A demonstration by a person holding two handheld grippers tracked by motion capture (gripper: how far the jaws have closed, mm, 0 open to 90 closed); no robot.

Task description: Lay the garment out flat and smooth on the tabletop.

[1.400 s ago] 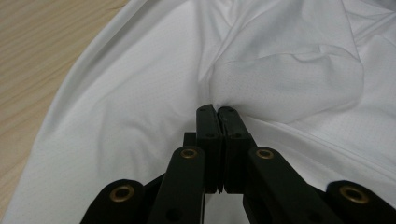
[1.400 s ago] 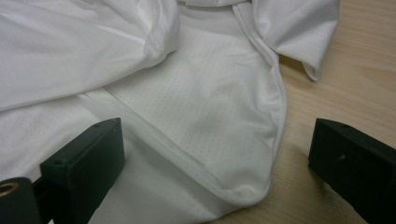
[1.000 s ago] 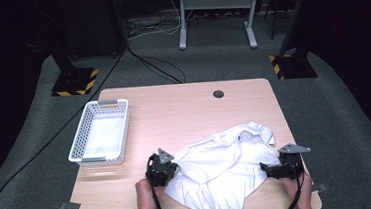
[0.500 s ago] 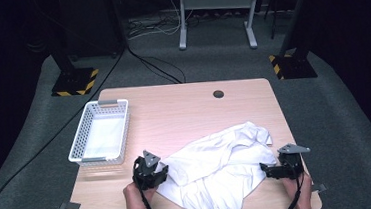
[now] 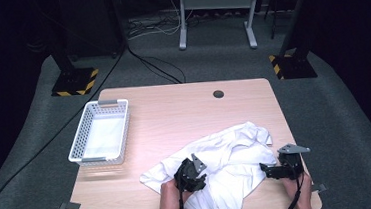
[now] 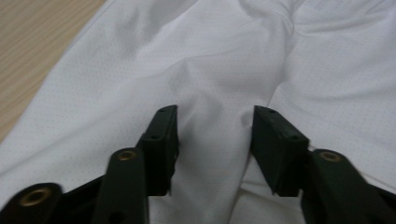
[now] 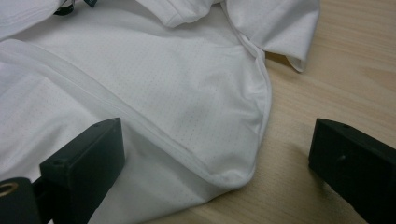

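Note:
A white mesh garment lies crumpled on the near half of the wooden table. My left gripper sits on its left part. In the left gripper view the left gripper has its jaws partly apart after just opening, and a raised fold of the garment runs between them. My right gripper rests at the garment's right edge. In the right gripper view the right gripper stands wide open, with the garment's hemmed corner lying flat between the jaws on the wood.
A white plastic basket stands at the table's left side, with a white lining inside. A round cable hole is near the far edge. Bare wood lies between the basket and the garment. Stands and cables are on the floor beyond.
The left gripper has come off the garment's left edge and moved right onto the cloth. The garment's left part now lies spread on the table. The right gripper has stayed put.

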